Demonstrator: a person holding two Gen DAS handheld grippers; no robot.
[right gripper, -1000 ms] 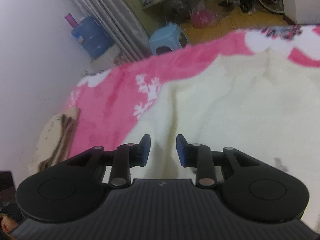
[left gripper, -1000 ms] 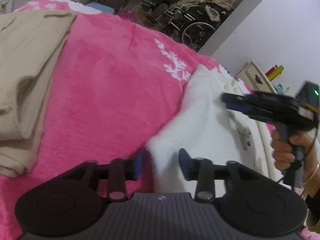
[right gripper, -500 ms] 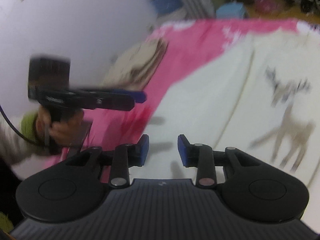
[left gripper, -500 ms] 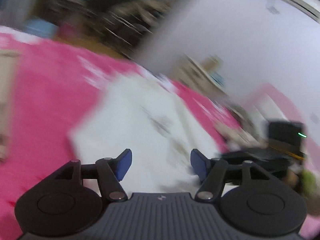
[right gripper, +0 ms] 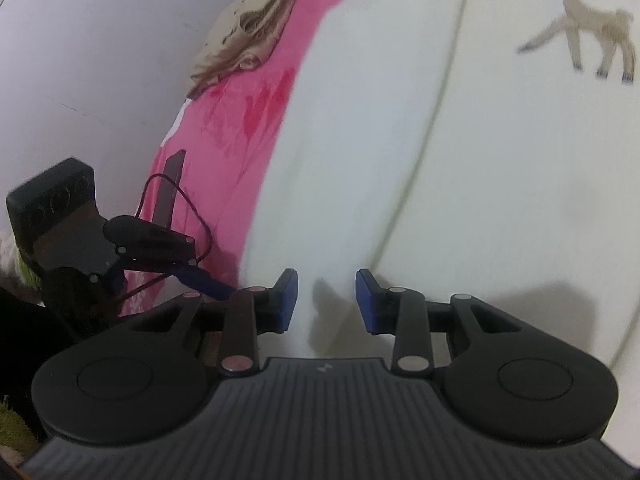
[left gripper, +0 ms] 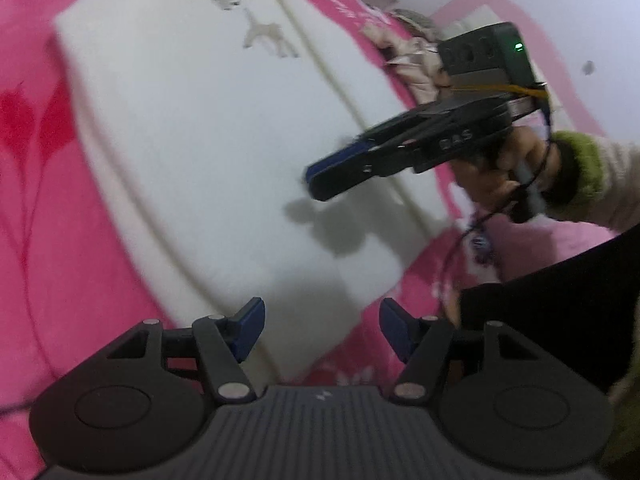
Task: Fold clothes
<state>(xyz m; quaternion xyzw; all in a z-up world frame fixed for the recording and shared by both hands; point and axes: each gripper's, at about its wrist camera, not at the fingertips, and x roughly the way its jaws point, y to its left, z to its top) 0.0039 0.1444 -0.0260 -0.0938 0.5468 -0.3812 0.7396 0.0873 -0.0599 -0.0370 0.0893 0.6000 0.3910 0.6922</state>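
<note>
Through the left wrist I see my left tool [left gripper: 320,330] gaping over the near edge of the white garment [left gripper: 192,120], which lies flat on the pink bed [left gripper: 36,240], deer print up. Right wrist: my right tool [right gripper: 326,300] is parted and empty above it. I judge a hem grab comes next.

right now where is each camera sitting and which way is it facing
Left wrist view: sits on the left tool, looks forward and down at the near end of the white garment on the pink blanket; the right tool, its hand and a green cuff show.
Right wrist view: sits on the right tool, looks down along the garment; the left tool shows at lower left.
Shared: garment, its deer print, blanket, each other's tool.
</note>
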